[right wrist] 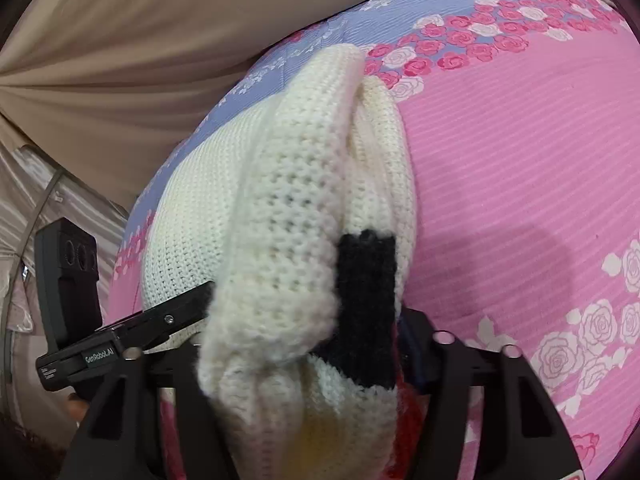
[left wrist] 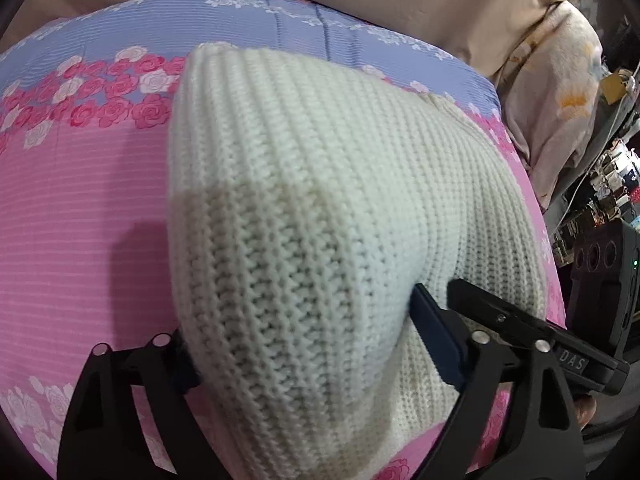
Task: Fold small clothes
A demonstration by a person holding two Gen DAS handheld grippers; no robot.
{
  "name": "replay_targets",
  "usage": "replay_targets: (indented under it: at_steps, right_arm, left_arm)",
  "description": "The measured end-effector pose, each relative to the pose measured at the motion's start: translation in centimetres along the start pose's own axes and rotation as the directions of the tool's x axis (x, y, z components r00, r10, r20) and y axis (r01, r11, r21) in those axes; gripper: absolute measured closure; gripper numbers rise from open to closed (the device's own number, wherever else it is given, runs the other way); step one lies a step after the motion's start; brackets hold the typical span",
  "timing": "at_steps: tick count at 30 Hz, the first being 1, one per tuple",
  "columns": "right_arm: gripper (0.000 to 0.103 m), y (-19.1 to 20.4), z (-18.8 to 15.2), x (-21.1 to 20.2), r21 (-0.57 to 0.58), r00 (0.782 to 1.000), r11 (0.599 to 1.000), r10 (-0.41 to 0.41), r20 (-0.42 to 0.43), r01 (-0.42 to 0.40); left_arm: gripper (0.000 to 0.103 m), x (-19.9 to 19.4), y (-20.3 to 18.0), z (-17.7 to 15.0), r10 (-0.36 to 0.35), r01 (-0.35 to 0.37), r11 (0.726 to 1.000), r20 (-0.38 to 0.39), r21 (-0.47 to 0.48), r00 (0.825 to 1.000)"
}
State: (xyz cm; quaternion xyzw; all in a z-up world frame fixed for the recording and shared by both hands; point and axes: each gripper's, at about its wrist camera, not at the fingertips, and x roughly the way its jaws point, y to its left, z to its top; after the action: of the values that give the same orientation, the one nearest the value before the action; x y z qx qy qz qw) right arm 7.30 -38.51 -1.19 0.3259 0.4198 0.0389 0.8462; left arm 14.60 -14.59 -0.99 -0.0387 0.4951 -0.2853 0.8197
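Cream rib-knit sweater (left wrist: 320,208), small, lifted partly off a bed covered by a pink and lavender rose-print sheet (left wrist: 72,208). Bunched fold of the knit pinched in the left hand-held gripper (left wrist: 296,344), black fingers pressed into the fabric at 8 and 4 o'clock of the left wrist view. In the right wrist view, the same garment draped thick over the right hand-held gripper (right wrist: 320,344); black knit patch (right wrist: 366,304) toward 5 o'clock, hints of red and yellow yarn at the bottom edge. Fingertips there buried under the wool, so impossible to say whether spread or clamped, though likely gripping. Other hand-held gripper's body visible at 8 o'clock. Beige curtain (right wrist: 120,60) behind the bed, from 9 to 12 o'clock.

Likely risks from here:
- Uneven fold, caused by grips on bunched layers rather than clean edges or corners.
- Slipping of the heavy knit out of a shallow pinch, with the fold collapsing onto the sheet.
- Snagged loops of open stitch on finger edges upon release.
- Misjudged placement, since wool blocks much of both camera views.
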Motion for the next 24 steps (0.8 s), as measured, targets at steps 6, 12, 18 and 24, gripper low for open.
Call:
replay_targets:
  at_steps: [6, 12, 18, 24]
  right_arm:
    - [0.063, 5.3, 0.7, -4.0, -0.145, 0.988, 0.988, -0.026, 0.152, 0.048]
    - [0.063, 11.2, 1.2, -11.1, -0.288, 0.925, 0.957, 0.072, 0.372, 0.042]
    - [0.063, 18.9, 2.2, -16.0, -0.468, 0.801, 0.882, 0.237, 0.55, 0.06]
    - [0.06, 23.9, 6.1, -12.7, -0.557, 0.739, 0.831, 0.382, 0.556, -0.01]
  left_arm:
    - [0.057, -4.6, -1.5, 1.4, -0.076, 0.07, 0.995, 0.08, 0.077, 0.994]
    - [0.058, -13.6, -3.1, 3.0, -0.184, 0.139, 0.973, 0.261, 0.184, 0.948]
    - [0.058, -24.1, -4.0, 3.9, -0.218, 0.044, 0.945, 0.52, 0.325, 0.826]
    - [0.055, -29.1, 0.2, 6.2, -0.178, -0.074, 0.945, 0.688, 0.319, 0.704]
